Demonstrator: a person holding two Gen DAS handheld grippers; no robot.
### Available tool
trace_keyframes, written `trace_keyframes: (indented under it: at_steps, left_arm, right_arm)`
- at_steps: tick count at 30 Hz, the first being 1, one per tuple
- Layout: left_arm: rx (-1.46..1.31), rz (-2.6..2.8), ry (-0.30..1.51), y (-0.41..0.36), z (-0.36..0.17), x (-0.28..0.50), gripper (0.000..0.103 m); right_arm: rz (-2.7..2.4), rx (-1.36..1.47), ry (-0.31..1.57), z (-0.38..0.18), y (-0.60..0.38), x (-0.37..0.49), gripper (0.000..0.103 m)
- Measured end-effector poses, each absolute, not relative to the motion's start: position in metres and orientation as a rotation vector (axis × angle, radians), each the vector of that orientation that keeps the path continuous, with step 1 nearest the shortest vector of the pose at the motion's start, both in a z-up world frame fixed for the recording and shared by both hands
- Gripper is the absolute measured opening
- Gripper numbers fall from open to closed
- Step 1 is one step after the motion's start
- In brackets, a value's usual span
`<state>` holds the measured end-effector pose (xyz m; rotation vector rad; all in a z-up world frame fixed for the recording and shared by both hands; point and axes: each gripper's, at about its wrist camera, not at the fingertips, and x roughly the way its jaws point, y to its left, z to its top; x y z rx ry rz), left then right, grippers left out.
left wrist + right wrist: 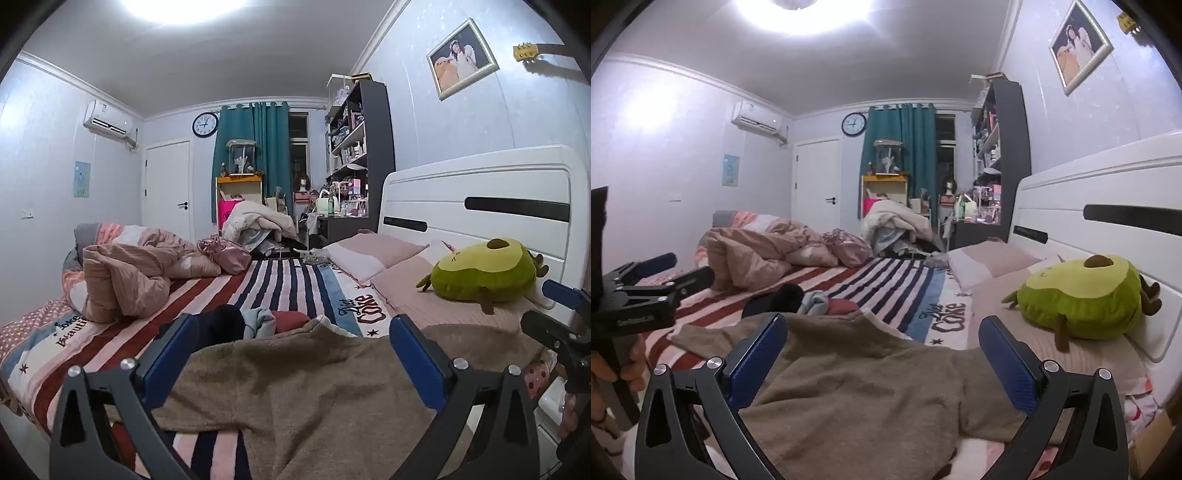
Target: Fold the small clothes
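Note:
A brown fleecy garment (303, 387) lies spread on the striped bed sheet (258, 288); it also shows in the right wrist view (864, 380). My left gripper (291, 332) is open, its blue pads wide apart above the garment's far edge. My right gripper (882, 332) is open too, over the same garment. A small pile of clothes, black, light blue and dark red (255, 321), lies just beyond the brown garment, also in the right wrist view (812, 301). The left gripper shows at the left edge of the right wrist view (657, 273).
A green avocado plush (484, 273) rests on pink pillows (373, 254) by the white headboard (480, 199). A crumpled pink duvet (136, 269) lies at the far left of the bed. A cluttered desk and shelves (351, 177) stand beyond.

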<state>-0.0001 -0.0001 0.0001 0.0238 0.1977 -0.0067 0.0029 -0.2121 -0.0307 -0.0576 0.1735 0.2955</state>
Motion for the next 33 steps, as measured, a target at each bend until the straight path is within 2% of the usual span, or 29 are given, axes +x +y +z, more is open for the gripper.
trace_keyframes:
  at_steps: [33]
  left_arm:
    - [0.039,0.001,0.178,-0.008,-0.005,-0.004,0.102]
  right_arm:
    - [0.301,-0.012,0.191,-0.030,-0.216,-0.003,0.103]
